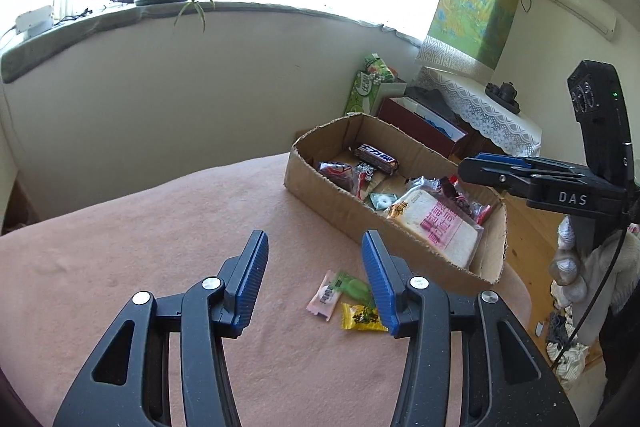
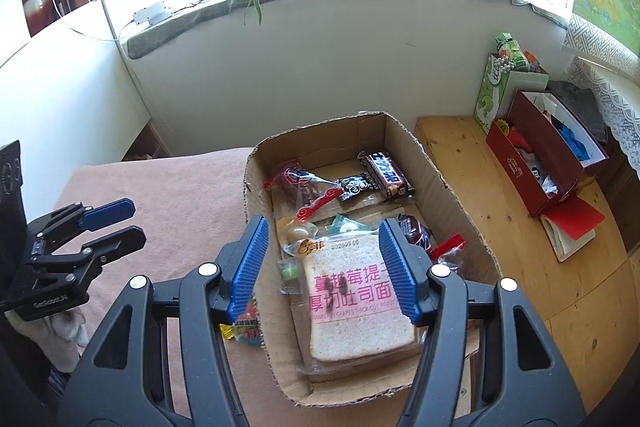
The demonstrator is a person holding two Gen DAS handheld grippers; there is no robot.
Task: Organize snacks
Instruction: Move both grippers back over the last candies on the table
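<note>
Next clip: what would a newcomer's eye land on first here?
Probably the cardboard box on the pink cloth, full of snacks, with a bagged toast slice at its near end. Then three small candies loose on the cloth outside it, just ahead of the open, empty left gripper.

Black tongs [image 1: 314, 281], ribbed blue pads [image 1: 251, 285], silver screws, white knit glove [image 1: 576, 267].

Open cardboard box [image 2: 456, 199] holds bagged bread slice [image 2: 356, 303] (lying flat), chocolate bar [image 2: 386, 173], mixed wrappers. Three small candies [image 1: 348, 301] loose on pink cloth beside box.
</note>
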